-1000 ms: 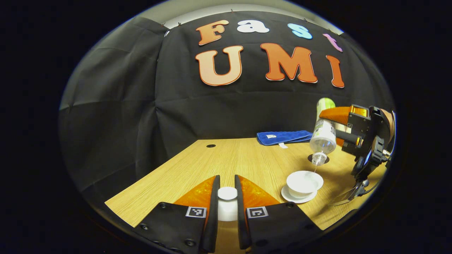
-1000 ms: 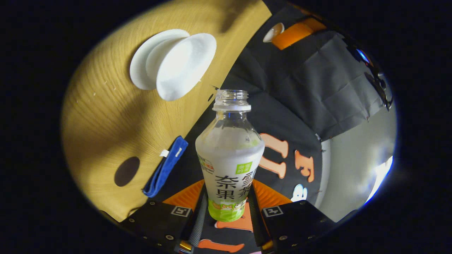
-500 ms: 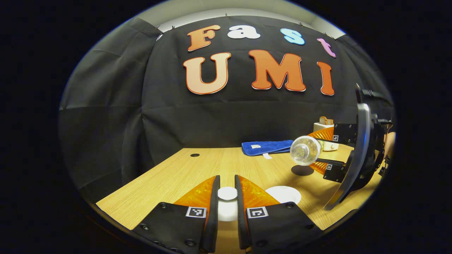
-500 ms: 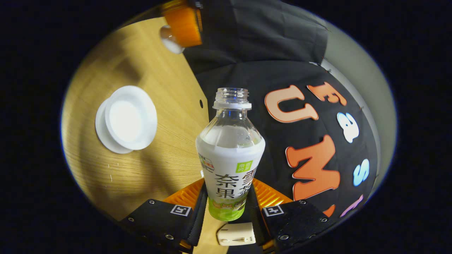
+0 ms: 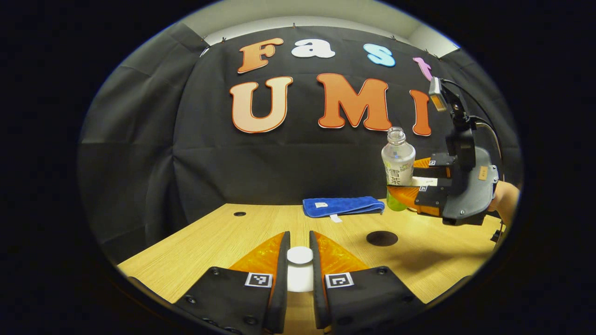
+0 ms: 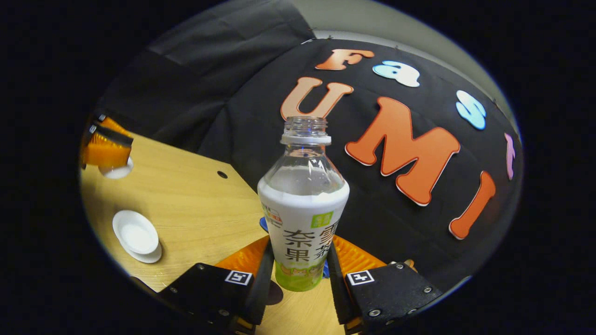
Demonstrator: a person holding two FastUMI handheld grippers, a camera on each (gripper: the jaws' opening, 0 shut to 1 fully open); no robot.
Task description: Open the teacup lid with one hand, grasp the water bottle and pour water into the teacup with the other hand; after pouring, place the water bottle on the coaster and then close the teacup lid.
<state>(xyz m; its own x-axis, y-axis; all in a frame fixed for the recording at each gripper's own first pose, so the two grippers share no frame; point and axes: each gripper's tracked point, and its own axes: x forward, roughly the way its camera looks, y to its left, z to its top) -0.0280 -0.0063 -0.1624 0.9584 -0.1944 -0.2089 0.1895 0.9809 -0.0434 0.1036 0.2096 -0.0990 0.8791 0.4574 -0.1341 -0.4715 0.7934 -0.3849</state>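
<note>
The right gripper (image 6: 298, 260) pinches the clear, uncapped plastic water bottle (image 6: 302, 204) upright above the round dark coaster (image 5: 382, 238). The left gripper (image 5: 299, 260) clamps the smooth white lid (image 5: 300, 255). The open teacup (image 6: 136, 234) sits on the woodgrain table (image 6: 195, 204).

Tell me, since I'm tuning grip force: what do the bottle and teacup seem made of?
Bottle: likely thin clear plastic, see-through above a printed sleeve label. Teacup: probably glazed white ceramic, smooth and opaque, though the view is too small to be sure.
</note>
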